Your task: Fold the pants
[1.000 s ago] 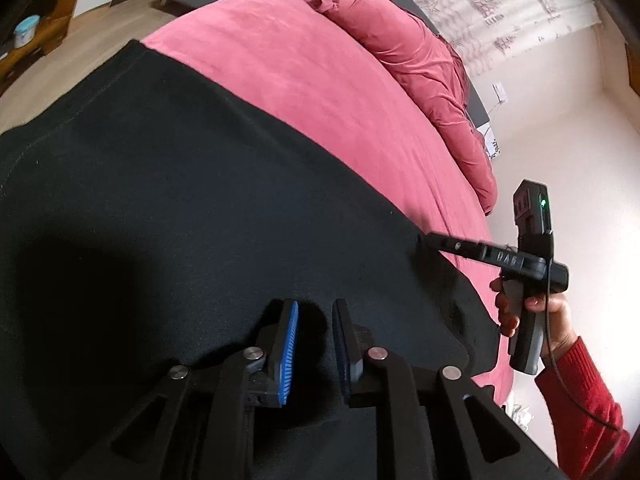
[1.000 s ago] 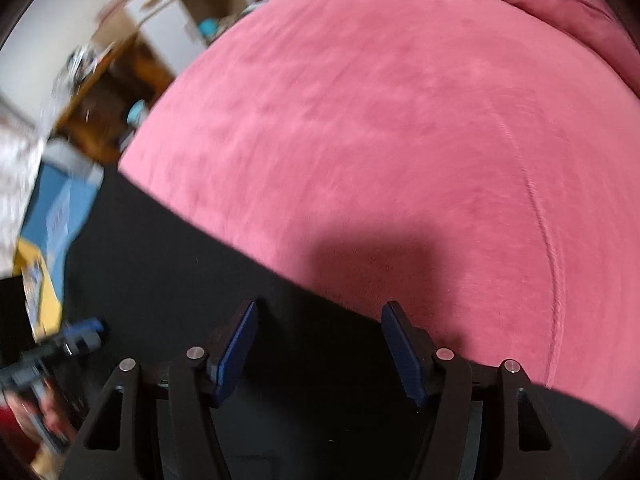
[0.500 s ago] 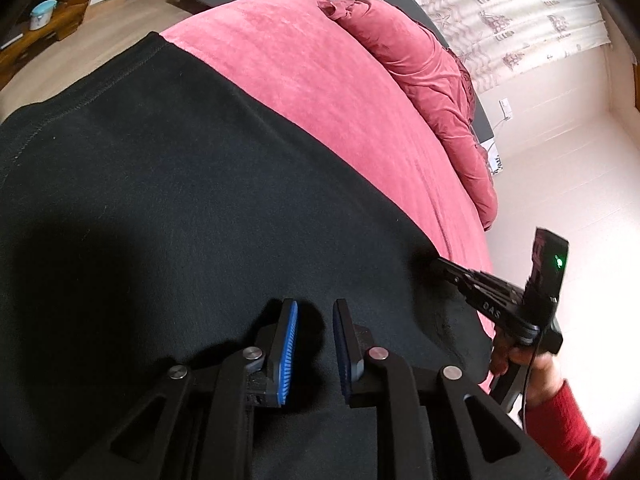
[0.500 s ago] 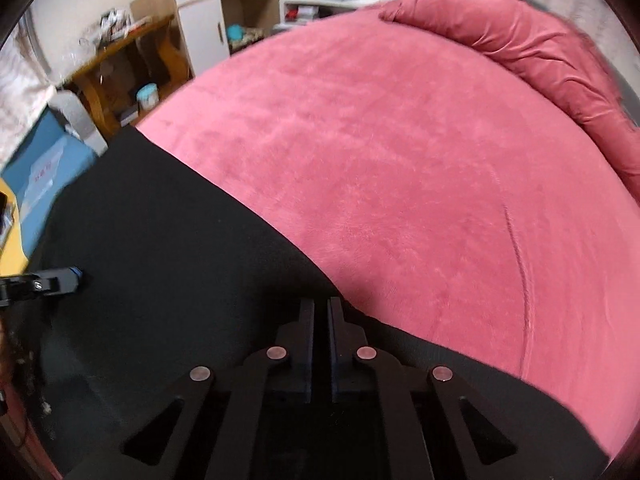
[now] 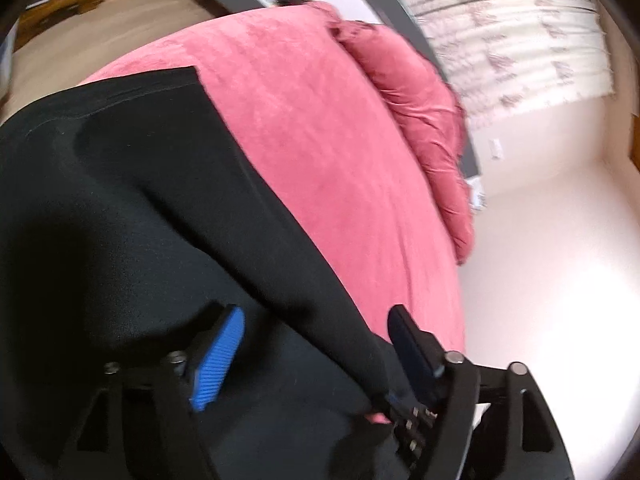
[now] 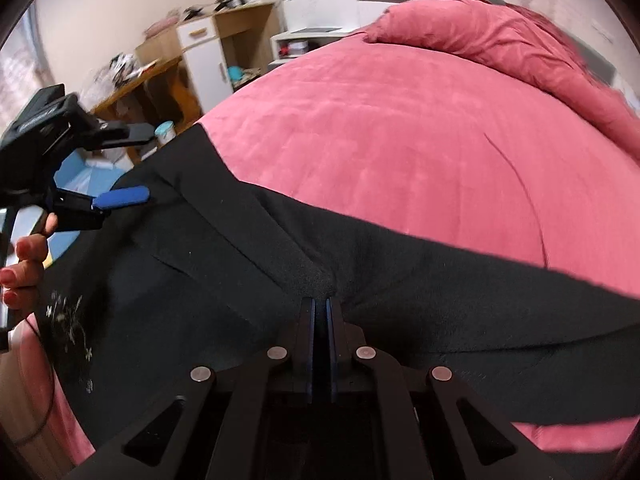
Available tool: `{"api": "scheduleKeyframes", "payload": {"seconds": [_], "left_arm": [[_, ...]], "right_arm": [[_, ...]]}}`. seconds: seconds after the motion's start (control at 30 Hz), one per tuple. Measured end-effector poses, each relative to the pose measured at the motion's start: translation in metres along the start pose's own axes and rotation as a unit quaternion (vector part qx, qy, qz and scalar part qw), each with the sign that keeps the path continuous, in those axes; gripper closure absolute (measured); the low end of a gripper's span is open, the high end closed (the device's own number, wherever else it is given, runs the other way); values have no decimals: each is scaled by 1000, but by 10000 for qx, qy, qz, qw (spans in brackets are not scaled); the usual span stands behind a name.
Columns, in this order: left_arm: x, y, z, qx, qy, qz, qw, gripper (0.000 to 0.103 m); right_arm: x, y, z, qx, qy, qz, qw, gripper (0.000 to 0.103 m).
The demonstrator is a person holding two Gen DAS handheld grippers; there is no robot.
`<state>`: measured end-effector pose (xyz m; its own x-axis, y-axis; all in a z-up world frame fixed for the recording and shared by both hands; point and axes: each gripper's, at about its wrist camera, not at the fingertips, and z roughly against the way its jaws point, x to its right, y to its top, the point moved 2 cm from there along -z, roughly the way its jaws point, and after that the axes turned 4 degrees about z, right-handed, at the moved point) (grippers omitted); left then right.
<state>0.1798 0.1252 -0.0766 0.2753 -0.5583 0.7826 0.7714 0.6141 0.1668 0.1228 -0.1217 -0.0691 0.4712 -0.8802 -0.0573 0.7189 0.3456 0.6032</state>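
Black pants (image 5: 120, 200) lie spread on a pink bed cover (image 5: 320, 140). My left gripper (image 5: 316, 316) hovers just above them, its jaws opening wide. Cloth lies below the gap and neither blue pad (image 5: 224, 344) presses on it. In the right wrist view my right gripper (image 6: 320, 300) is shut on a raised ridge of the pants (image 6: 440, 264), and creases fan out from the pinch. The left gripper (image 6: 136, 166) shows there at the left, jaws apart above the pants' edge, held by a hand (image 6: 24, 260).
A bunched pink duvet (image 6: 500, 40) lies along the far side of the bed. A wooden desk and a white cabinet (image 6: 200, 60) stand beyond the bed's left edge. Pale floor (image 5: 540, 280) lies to the right of the bed.
My left gripper's jaws went from nearly shut to wide open and it rose slightly. My right gripper shut on the pants' edge and carried it across towards the left gripper.
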Motion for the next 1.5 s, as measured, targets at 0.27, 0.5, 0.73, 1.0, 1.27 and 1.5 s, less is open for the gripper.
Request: {"api": "scheduleKeyframes", "payload": {"seconds": [0.27,0.5,0.73,1.0,1.27,1.5], "left_arm": [[35,17,-60,-877,1562,95,9838,24],[37,38,-104,-1318,2738,119,9526,38],[14,22,-62,-797,1985,120,9768,87],[-22,-41,11,68,-92,343,9993,89],[-26,-85,47,403,-441,-472,9971,89],[-63,-69,59,266,-524,-235,9980,89]], "right_arm": [[2,-9,-5,338,-39,-367,9987,98],[-2,-21,-2,601,-85,-483,9970,98],[-8,-25,0,748,-250,-294,9964,97],[1,-27,37,1135,15,-952,9890,78],[85,-45,82,971,-643,-2929,9490,63],[163,-55,94,721,-1503,-4233,8905,42]]}}
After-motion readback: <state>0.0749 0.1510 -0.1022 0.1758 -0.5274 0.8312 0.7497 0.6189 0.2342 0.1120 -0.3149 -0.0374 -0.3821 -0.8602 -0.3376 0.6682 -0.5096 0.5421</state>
